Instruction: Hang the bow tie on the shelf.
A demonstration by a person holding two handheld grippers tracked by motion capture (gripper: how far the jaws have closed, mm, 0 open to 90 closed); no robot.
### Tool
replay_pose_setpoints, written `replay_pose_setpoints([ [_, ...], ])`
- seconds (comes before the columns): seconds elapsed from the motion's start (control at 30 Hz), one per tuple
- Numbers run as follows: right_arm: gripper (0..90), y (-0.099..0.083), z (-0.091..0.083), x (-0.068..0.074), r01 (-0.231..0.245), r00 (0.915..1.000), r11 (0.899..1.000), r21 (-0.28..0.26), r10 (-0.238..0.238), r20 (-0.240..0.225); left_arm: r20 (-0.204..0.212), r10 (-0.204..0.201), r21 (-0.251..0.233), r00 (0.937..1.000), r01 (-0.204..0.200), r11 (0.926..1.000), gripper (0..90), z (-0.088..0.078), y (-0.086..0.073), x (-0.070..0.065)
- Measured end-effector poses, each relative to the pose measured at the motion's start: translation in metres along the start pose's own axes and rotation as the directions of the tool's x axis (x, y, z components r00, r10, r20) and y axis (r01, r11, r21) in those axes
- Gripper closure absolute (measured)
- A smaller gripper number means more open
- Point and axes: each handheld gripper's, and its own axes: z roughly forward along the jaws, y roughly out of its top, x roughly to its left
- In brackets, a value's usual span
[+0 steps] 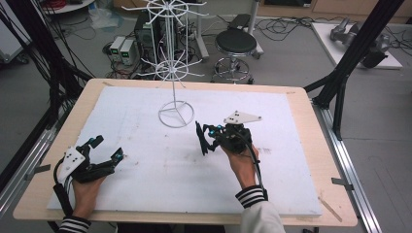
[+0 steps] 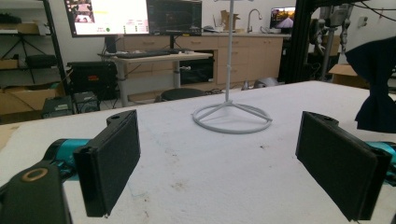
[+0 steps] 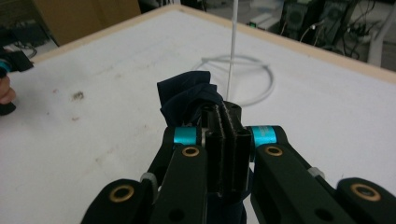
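Note:
A white wire display stand (image 1: 176, 114) rises from the far middle of the white-topped table (image 1: 291, 160). My right gripper (image 1: 203, 140) hovers just right of the stand's ring base, shut on a piece of dark navy cloth (image 1: 199, 137). In the right gripper view the cloth (image 3: 187, 100) bunches beyond the closed jaws of the gripper (image 3: 226, 119), with the stand's pole (image 3: 232, 46) and ring base (image 3: 261, 88) close behind. My left gripper (image 1: 108, 148) rests at the near left, open and holding nothing. Its pads (image 2: 114, 158) stand wide apart, facing the stand (image 2: 232, 117) and the cloth (image 2: 378, 93).
A black stool (image 1: 235, 43) and computer boxes (image 1: 124, 50) sit on the floor beyond the table. Black frame posts (image 1: 357, 48) flank the table's right side and cables hang at its left (image 1: 53, 73). A desk with monitors (image 2: 135, 16) stands far behind.

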Motion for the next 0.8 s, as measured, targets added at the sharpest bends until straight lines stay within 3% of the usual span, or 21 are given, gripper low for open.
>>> replay_pose_setpoints([
  [0.23, 88.0, 0.004, -0.007, 0.002, 0.013, 0.9994, 0.993, -0.117, -0.016, -0.030, 0.000, 0.000, 0.000, 1.0000, 0.000, 1.0000, 14.2, 0.000, 0.000, 0.000],
  [0.47, 88.0, 0.008, -0.012, 0.006, 0.032, 0.9983, 0.972, -0.234, -0.043, -0.041, -0.001, -0.001, 0.000, 1.0000, 0.001, 1.0000, 14.2, 0.000, 0.000, 0.000],
  [0.8, 88.0, 0.013, -0.011, 0.007, 0.030, 0.9986, 0.963, -0.267, -0.041, -0.035, 0.000, 0.001, 0.000, 1.0000, -0.001, 1.0000, 14.2, 0.000, 0.000, 0.000],
])
